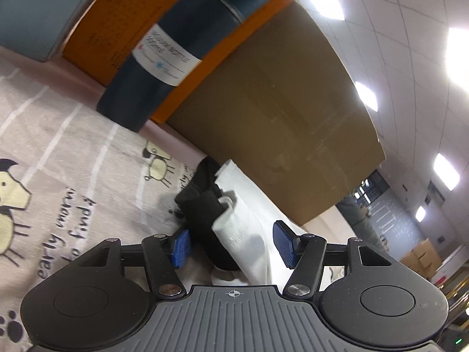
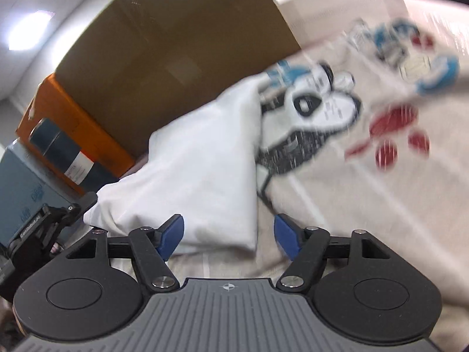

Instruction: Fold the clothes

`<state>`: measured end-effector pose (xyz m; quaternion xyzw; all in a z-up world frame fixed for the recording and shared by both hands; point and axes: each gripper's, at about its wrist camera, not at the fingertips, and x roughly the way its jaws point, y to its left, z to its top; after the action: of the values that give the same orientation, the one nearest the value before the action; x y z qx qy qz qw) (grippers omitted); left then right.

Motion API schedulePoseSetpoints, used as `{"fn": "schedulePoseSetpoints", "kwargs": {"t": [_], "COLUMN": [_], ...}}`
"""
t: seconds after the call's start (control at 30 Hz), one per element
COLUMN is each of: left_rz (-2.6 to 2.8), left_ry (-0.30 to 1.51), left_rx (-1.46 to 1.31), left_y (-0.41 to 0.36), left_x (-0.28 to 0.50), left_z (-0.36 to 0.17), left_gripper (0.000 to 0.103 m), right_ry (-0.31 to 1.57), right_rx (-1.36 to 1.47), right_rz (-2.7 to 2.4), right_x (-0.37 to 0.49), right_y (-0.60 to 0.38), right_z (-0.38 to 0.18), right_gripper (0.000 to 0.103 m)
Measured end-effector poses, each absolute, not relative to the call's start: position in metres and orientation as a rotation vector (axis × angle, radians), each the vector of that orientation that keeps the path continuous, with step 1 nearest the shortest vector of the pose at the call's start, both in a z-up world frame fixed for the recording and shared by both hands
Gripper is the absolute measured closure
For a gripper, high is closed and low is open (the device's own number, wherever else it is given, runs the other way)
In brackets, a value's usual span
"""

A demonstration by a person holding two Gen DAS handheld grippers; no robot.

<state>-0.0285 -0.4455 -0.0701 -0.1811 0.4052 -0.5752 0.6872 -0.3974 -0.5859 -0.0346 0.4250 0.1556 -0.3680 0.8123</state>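
Both jaws stand wide, gripping nothing: left gripper (image 1: 231, 245) has white garment (image 1: 249, 234) and black cloth (image 1: 205, 205) between them, so closing risks pinching both; right gripper (image 2: 228, 234) straddles the garment's corner.

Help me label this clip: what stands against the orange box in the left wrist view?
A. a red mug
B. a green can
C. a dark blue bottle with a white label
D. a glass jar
C: a dark blue bottle with a white label leans on the orange box.
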Motion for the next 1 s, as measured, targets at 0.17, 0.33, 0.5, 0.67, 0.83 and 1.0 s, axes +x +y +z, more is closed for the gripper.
{"fn": "schedulePoseSetpoints", "kwargs": {"t": [0.17, 0.33, 0.5, 0.67, 0.83, 1.0], "left_rz": [-1.299, -1.34, -1.339, -1.313, -1.283, -1.246], "left_ry": [0.892, 0.885, 0.873, 0.841, 0.808, 0.757], "left_rx": [-0.344, -0.348, -0.289, -0.191, -0.095, -0.043], "left_y": [-0.452, -0.445, -0.442, -0.442, -0.445, -0.438], "left_x": [-0.028, -0.031, -0.038, -0.048, -0.055, -0.066], "left_z": [-0.073, -0.068, -0.064, -0.064, -0.065, -0.06], "left_gripper": [0.076, 0.088, 0.09, 0.089, 0.083, 0.072], "right_ry": [0.316, 0.227, 0.239, 0.335, 0.404, 0.445], "right_rx": [0.98, 0.998, 0.965, 0.918, 0.83, 0.736], "right_rz": [-0.79, -0.801, -0.852, -0.913, -0.966, -1.025], "right_x": [-0.396, -0.407, -0.412, -0.401, -0.39, -0.384], "right_y": [-0.581, -0.577, -0.575, -0.574, -0.571, -0.562], "right_z": [-0.042, -0.03, -0.017, -0.028, -0.034, -0.031], "right_gripper": [0.083, 0.095, 0.095, 0.095, 0.095, 0.086]}}
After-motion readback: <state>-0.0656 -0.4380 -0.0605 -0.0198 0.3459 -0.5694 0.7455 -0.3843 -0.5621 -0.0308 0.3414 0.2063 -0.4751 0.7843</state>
